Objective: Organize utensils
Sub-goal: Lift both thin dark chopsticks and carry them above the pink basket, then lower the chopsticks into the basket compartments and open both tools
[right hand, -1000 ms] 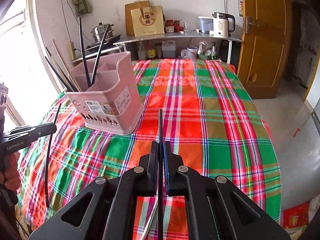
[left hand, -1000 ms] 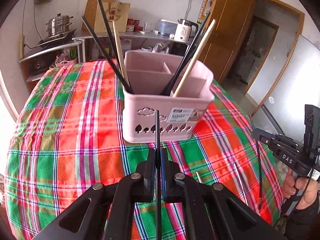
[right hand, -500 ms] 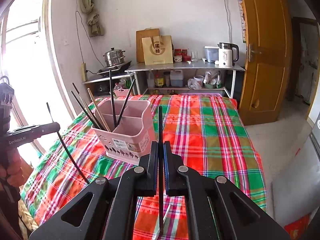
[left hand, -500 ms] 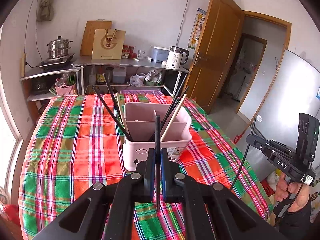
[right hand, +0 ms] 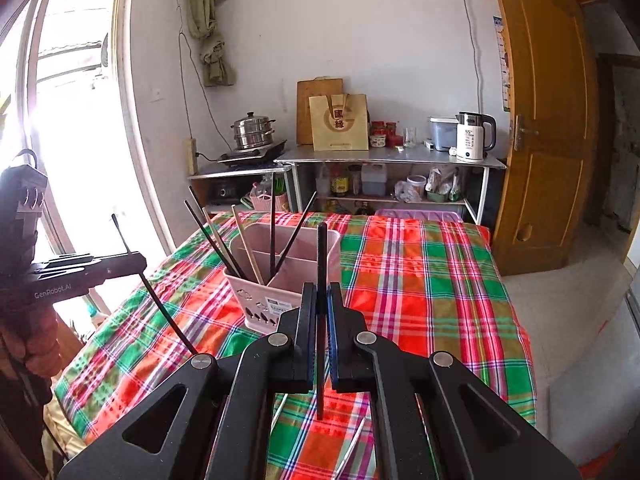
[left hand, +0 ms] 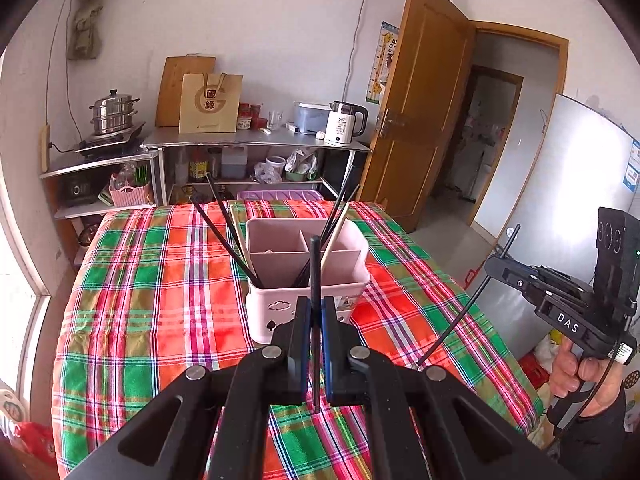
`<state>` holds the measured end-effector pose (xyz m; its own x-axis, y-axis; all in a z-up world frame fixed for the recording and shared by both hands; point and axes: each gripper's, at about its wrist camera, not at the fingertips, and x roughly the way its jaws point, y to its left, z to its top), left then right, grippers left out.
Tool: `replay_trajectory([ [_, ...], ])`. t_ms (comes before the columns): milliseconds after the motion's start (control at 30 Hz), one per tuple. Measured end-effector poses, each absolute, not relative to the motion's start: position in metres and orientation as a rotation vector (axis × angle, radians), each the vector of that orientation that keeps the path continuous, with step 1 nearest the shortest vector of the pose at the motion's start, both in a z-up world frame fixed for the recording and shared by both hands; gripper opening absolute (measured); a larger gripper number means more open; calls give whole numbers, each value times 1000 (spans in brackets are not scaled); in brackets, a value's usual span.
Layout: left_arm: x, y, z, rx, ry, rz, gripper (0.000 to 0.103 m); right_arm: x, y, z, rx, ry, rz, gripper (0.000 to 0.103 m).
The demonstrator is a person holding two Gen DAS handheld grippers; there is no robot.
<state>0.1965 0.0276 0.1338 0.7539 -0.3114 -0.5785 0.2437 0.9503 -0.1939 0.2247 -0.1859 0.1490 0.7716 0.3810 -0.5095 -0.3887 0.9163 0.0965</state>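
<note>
Now we hover above the pink plastic utensil basket (left hand: 306, 288), our left gripper (left hand: 315, 312) and right gripper (right hand: 321, 312) each pinching a thin black chopstick (left hand: 315, 264), (right hand: 321, 256).

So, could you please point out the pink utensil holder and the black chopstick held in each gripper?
pink utensil holder (left hand: 276, 312): left wrist view, front wall.
left gripper's black chopstick (left hand: 315, 264): left wrist view, upper shaft.
right gripper's black chopstick (right hand: 322, 256): right wrist view, upper shaft.

Home kitchen: steamer pot (right hand: 253, 130) on cooktop, electric kettle (right hand: 475, 136) on metal shelf (right hand: 390, 157), fridge (left hand: 560, 184), plaid-clothed tabletop (left hand: 160, 280).
</note>
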Motion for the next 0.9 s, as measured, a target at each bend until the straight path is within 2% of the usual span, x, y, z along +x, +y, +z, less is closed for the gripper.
replay_trajectory([
  [333,205,36,143,-121,657,-310,4,230,-173,155,3,526,454,5],
  [900,260,58,211,-161,540,-274,4,283,-154,212,95,379,475,5],
])
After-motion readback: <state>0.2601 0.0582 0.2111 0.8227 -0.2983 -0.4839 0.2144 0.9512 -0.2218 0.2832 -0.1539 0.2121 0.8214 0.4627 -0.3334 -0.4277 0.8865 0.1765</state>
